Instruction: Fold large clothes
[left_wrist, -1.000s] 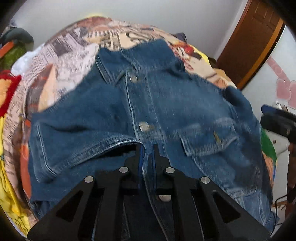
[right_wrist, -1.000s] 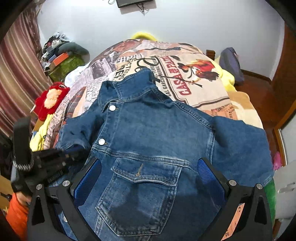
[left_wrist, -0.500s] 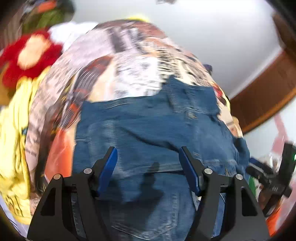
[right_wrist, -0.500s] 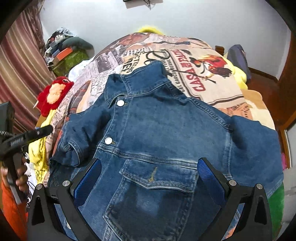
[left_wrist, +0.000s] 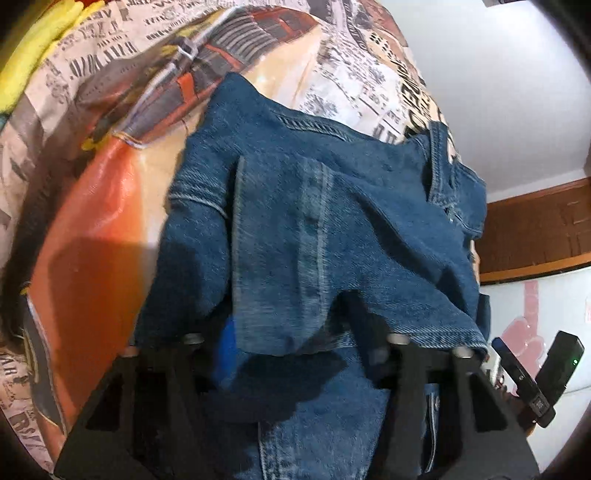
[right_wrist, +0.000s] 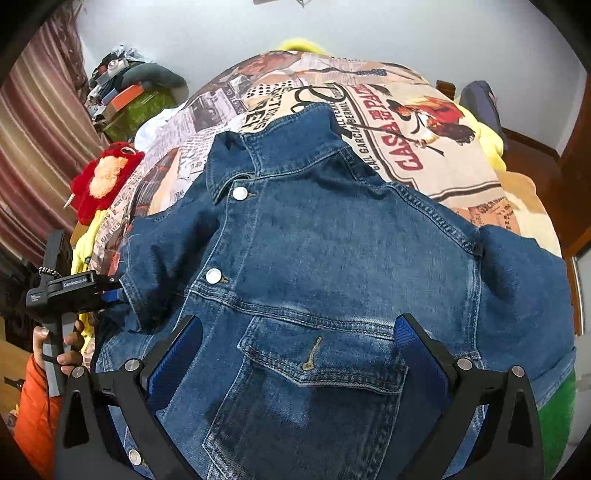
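A blue denim jacket (right_wrist: 332, 258) lies front-up and buttoned across a bed covered by a newspaper-print bedspread (right_wrist: 424, 147), its collar toward the far wall. One sleeve (left_wrist: 288, 240) is folded in over the jacket's side. The left gripper (left_wrist: 295, 354) reaches in at the cuff of that sleeve, and its jaws are closing with the denim edge draped between them; whether the pads already pinch the cloth cannot be told, since the fabric hides them. From the other side this tool shows at the jacket's edge, held by a hand (right_wrist: 59, 350) in an orange sleeve (right_wrist: 35, 406). The right gripper (right_wrist: 299, 354) hangs over the chest pocket (right_wrist: 314, 373) with its blue-padded jaws spread wide, grasping nothing. A red plush toy (right_wrist: 103, 177) sits beside the bed near a striped curtain (right_wrist: 33, 147).
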